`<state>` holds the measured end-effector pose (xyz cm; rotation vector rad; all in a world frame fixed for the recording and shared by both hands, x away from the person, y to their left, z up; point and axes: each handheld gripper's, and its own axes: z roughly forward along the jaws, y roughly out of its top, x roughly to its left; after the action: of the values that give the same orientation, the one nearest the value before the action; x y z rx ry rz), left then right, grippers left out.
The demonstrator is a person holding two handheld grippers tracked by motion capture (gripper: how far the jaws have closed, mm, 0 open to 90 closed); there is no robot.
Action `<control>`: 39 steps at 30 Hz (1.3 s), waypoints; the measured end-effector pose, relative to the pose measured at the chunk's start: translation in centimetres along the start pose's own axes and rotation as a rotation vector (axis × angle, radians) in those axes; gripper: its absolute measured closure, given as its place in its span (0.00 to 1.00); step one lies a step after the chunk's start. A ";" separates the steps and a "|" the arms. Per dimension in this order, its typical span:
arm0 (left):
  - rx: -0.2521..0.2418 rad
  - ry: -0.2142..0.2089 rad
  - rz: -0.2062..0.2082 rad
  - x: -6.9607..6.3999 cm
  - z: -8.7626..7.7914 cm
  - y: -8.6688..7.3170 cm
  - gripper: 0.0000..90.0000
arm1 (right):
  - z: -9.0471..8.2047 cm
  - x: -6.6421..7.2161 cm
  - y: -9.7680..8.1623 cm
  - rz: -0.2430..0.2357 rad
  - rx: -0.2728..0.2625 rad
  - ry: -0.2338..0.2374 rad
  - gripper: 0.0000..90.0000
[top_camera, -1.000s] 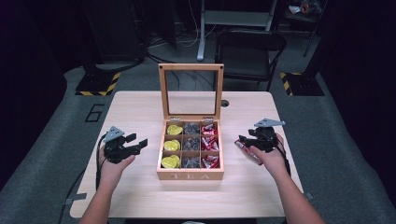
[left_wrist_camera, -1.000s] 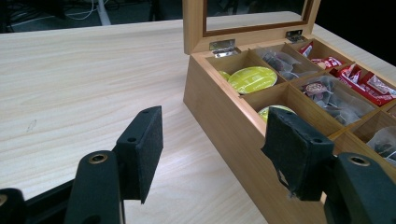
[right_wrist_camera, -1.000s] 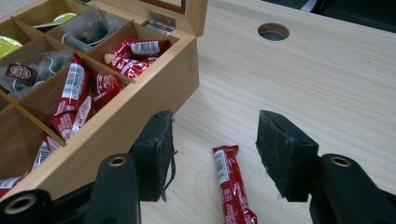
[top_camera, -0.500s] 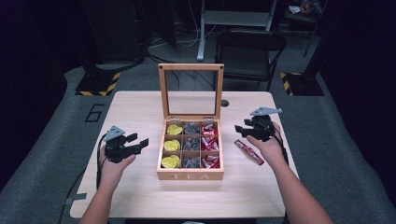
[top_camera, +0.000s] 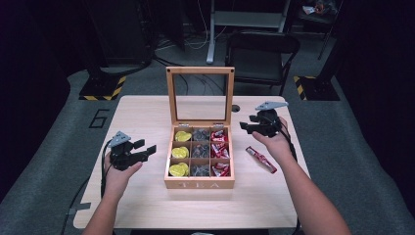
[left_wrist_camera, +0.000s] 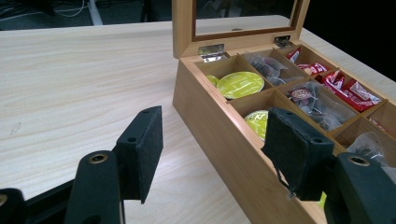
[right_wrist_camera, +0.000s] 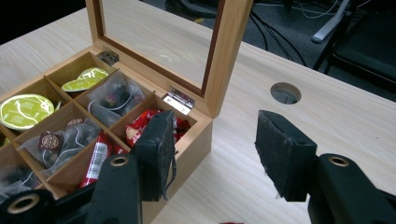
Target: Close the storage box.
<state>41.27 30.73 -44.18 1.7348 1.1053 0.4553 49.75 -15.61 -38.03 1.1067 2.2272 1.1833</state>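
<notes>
Moved: right gripper (top_camera: 255, 125) has risen off red packet (top_camera: 261, 159), left right of tea box (top_camera: 199, 183) | both grippers' jaws wide, empty | left gripper (top_camera: 142, 149) waits left of box.

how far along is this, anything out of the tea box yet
One red packet already lies on the table, right of the open tea box. Both the right tongs and left tongs are open and empty. The box's compartments still hold yellow capsules, tea bags and red packets.
</notes>
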 end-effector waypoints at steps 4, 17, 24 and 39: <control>0.003 0.004 0.000 0.0 -0.1 0.1 0.42 | 0.5 -0.2 0.4 0.004 -0.015 0.009 0.51; 0.003 0.010 -0.001 0.0 -0.3 0.1 0.42 | 2.6 -0.4 1.5 0.005 -0.017 0.023 0.52; 0.009 0.012 0.004 -0.1 -0.3 0.1 0.42 | 3.8 -0.3 2.0 0.002 0.000 0.028 0.51; 0.007 0.020 0.004 0.0 -0.5 -0.1 0.42 | 6.1 -0.8 3.0 -0.004 0.006 0.029 0.50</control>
<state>40.90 30.98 -44.05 1.7425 1.1193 0.4725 55.47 -12.07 -39.10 1.0940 2.2542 1.1995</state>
